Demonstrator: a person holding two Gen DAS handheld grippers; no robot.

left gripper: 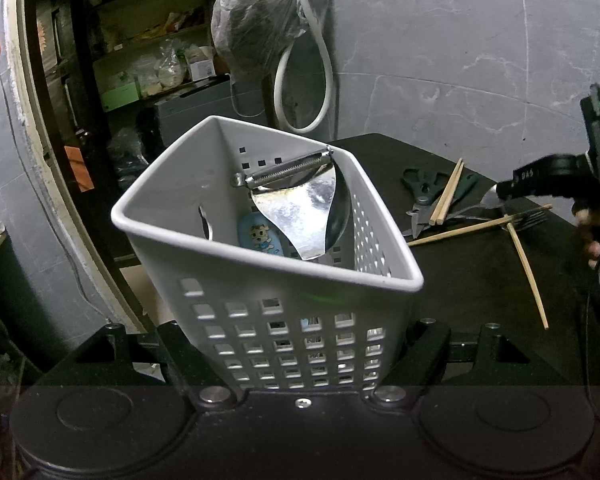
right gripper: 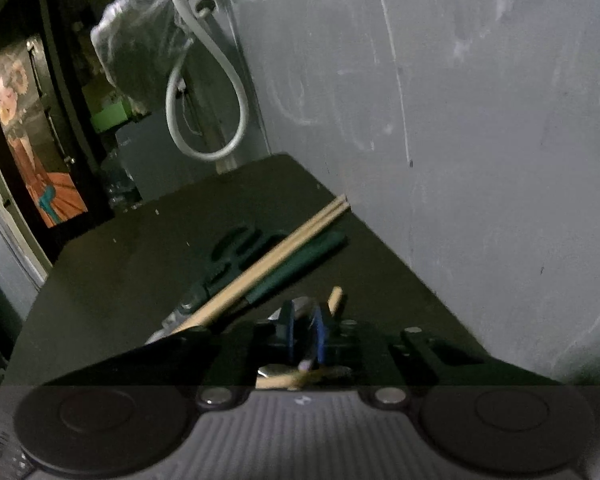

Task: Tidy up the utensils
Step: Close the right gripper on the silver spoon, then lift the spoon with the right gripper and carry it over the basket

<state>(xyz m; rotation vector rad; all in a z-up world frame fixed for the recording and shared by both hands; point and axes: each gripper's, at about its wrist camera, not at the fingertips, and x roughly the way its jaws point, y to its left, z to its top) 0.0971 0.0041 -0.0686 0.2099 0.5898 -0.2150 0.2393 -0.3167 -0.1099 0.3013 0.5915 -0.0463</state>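
Note:
My left gripper [left gripper: 300,344] is shut on a white perforated basket [left gripper: 204,184], its fingers on both lower sides. In the basket stand a peeler [left gripper: 288,170], a shiny metal scoop [left gripper: 300,212] and a blue cartoon-printed utensil [left gripper: 258,236]. At the right, over the black table [left gripper: 480,280], my right gripper [left gripper: 504,194] rests on a silvery spoon [left gripper: 490,200] among loose chopsticks [left gripper: 476,226] and a fork [left gripper: 534,216]. In the right wrist view that gripper [right gripper: 304,320] is shut, blue pads close together on the silvery utensil [right gripper: 298,303]. A chopstick end [right gripper: 335,296] pokes out beside the pads.
Green-handled scissors [left gripper: 424,188] [right gripper: 236,248] lie on the table under a pair of chopsticks [right gripper: 276,260]. A grey wall [right gripper: 460,120] borders the table's far side. A hose loop [left gripper: 304,80] and a plastic bag [left gripper: 256,20] hang behind. A person's hand [left gripper: 590,224] holds the right gripper.

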